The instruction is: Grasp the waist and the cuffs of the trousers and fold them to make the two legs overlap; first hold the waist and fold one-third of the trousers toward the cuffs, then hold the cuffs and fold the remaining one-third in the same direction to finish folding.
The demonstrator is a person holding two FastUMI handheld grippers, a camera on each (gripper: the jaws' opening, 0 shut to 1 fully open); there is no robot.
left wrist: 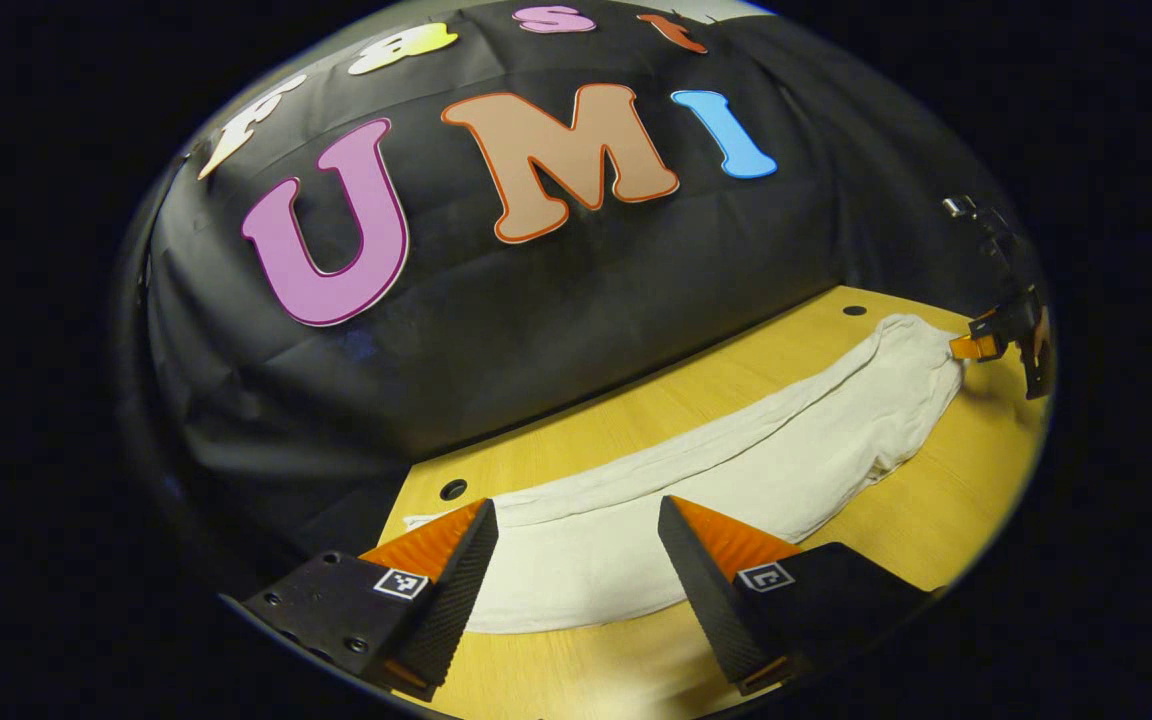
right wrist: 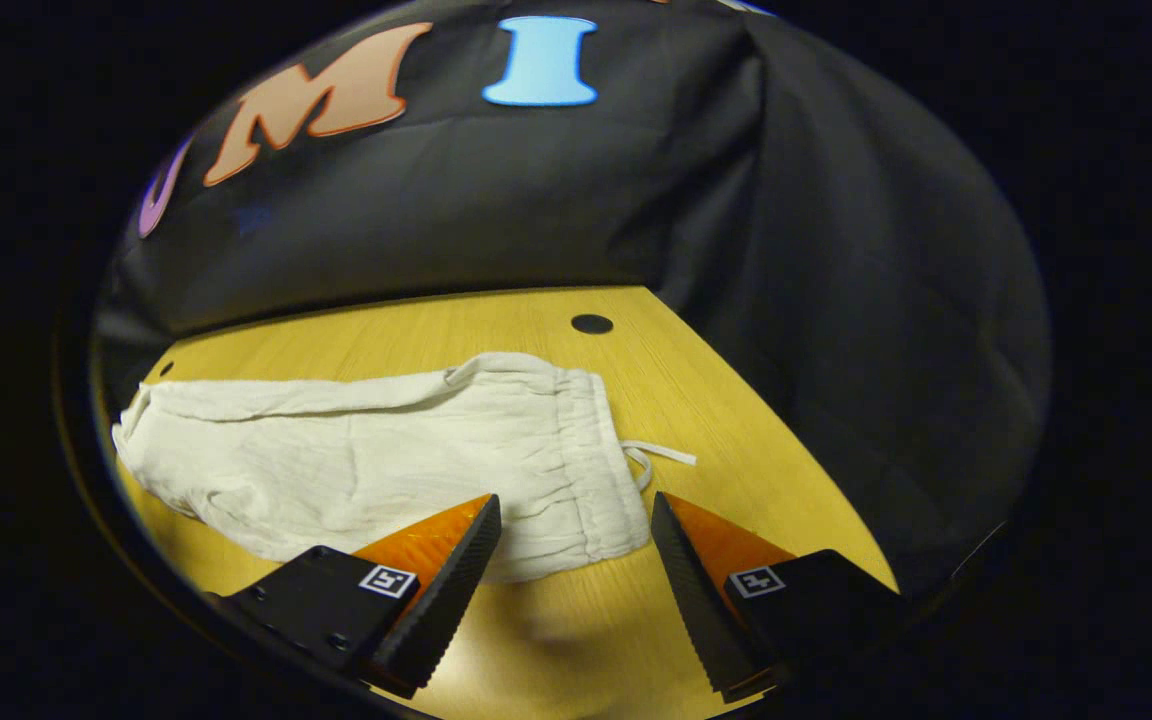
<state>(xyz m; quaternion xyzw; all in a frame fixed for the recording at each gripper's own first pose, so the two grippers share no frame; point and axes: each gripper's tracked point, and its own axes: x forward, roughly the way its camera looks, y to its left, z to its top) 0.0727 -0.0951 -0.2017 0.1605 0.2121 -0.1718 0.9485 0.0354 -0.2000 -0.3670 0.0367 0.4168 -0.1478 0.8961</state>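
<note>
White trousers [left wrist: 736, 460] lie flat along the wooden table [left wrist: 956, 500], the two legs overlapped. In the left gripper view my left gripper [left wrist: 576, 510] hangs open just above the cuff end, with cloth showing between its fingers but not pinched. In the right gripper view the trousers [right wrist: 366, 455] stretch leftward from the drawstring waist [right wrist: 591, 470]. My right gripper [right wrist: 574, 505] is open over the waist's near corner, holding nothing. The right gripper [left wrist: 986, 345] also appears far off at the waist end in the left gripper view.
The black cloth wall [right wrist: 536, 200] closes the table's far side and right side. Round holes sit in the tabletop near the wall [right wrist: 592, 323] [left wrist: 453, 489]. A loose drawstring [right wrist: 656, 455] trails off the waist. Bare wood [right wrist: 536, 620] lies in front of the trousers.
</note>
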